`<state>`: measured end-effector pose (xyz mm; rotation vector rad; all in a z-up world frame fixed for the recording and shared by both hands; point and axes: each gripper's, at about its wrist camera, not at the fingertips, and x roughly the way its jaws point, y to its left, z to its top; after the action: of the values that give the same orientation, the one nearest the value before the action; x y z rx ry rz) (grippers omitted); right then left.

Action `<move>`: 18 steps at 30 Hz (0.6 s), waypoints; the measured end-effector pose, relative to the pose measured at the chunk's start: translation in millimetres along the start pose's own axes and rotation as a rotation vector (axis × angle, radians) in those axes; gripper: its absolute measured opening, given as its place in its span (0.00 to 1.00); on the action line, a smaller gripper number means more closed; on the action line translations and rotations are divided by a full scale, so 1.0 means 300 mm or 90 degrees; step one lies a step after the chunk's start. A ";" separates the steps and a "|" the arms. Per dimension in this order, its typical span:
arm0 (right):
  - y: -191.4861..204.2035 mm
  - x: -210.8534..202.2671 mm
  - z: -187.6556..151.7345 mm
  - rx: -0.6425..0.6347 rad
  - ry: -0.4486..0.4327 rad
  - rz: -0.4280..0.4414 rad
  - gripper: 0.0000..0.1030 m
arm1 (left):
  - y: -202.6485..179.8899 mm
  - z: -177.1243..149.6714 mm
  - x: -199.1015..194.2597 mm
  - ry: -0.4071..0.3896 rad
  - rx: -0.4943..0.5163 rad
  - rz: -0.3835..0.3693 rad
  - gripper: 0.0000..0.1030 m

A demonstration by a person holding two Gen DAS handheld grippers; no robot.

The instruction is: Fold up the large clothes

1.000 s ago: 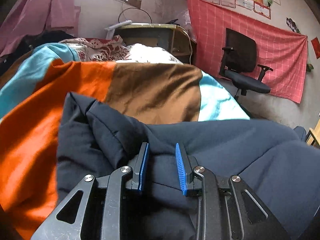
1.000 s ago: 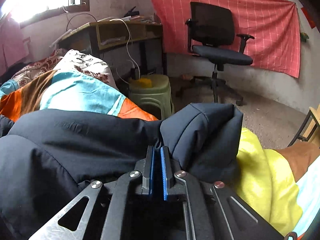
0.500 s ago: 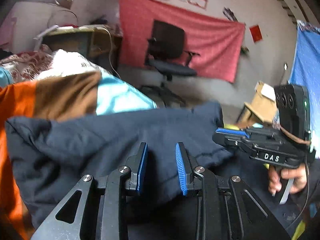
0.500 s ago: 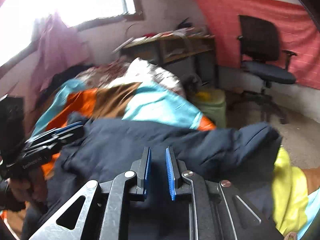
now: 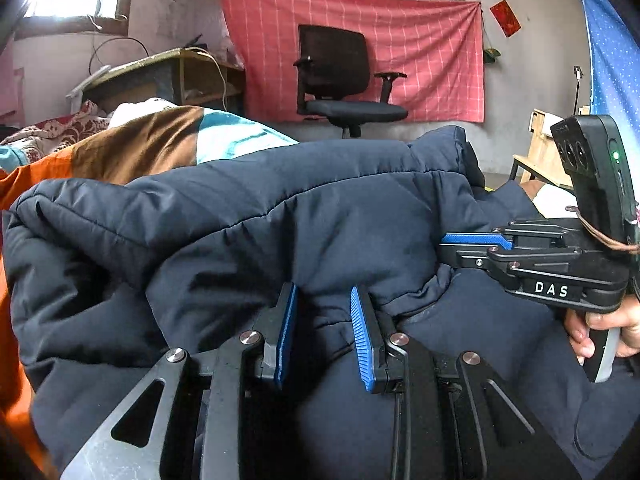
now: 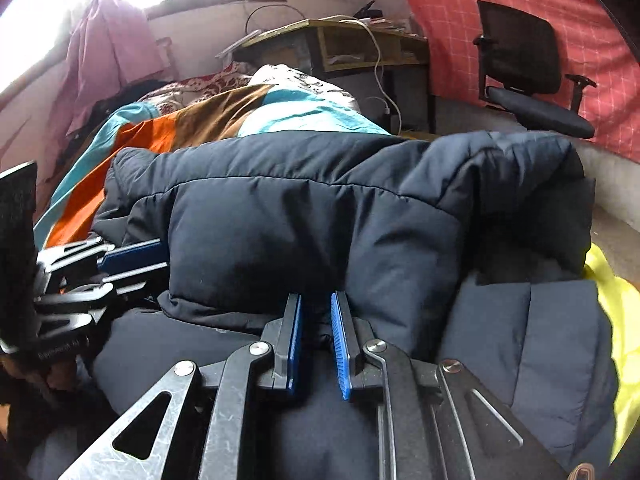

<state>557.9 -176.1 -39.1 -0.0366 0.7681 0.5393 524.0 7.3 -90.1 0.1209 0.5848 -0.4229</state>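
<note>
Left gripper [image 5: 323, 308], blue pads parted by a clear gap, tips pushed against the lower edge of a folded-over layer of the dark navy padded jacket [image 5: 280, 216]; a ridge of fabric bunched between the pads, nothing pinched. Right gripper [image 6: 316, 312] likewise spread, more narrowly, tips tucked under the same puffy fold; whether fabric sits between the pads hard to tell in the shadow there. Jacket directly ahead of and beneath both tools, doubled over itself, its near portion hidden under the gripper frames and cut off at the bottom edge. Seen side-on from the left wrist camera, right gripper's fingers [image 5: 476, 240] laid flat against the fold, gap between them not visible from that angle; right hand [image 5: 608, 332] partly cropped at the frame's edge. Beyond the jacket, striped orange, brown and teal blanket [image 6: 208, 120], mostly covered. Yellow cloth [image 6: 616, 320] to the right of the right gripper, largely hidden. Farther off, black office chair [image 5: 340, 80] against a red checked wall hanging [image 5: 432, 60]; cluttered desk [image 6: 332, 44] under a washed-out window.
</note>
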 end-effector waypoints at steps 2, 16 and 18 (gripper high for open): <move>0.006 0.003 -0.018 -0.010 -0.012 -0.013 0.15 | 0.004 -0.003 0.004 -0.007 -0.003 -0.001 0.23; 0.019 0.045 -0.041 -0.020 -0.027 -0.039 0.14 | -0.018 -0.023 0.008 -0.018 0.002 0.015 0.23; 0.019 0.046 -0.041 -0.019 -0.027 -0.039 0.14 | -0.027 -0.024 0.009 -0.018 0.007 0.022 0.23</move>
<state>555.4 -167.8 -56.2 -0.0763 0.7156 0.4925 518.9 0.7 -97.4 0.1353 0.5511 -0.3937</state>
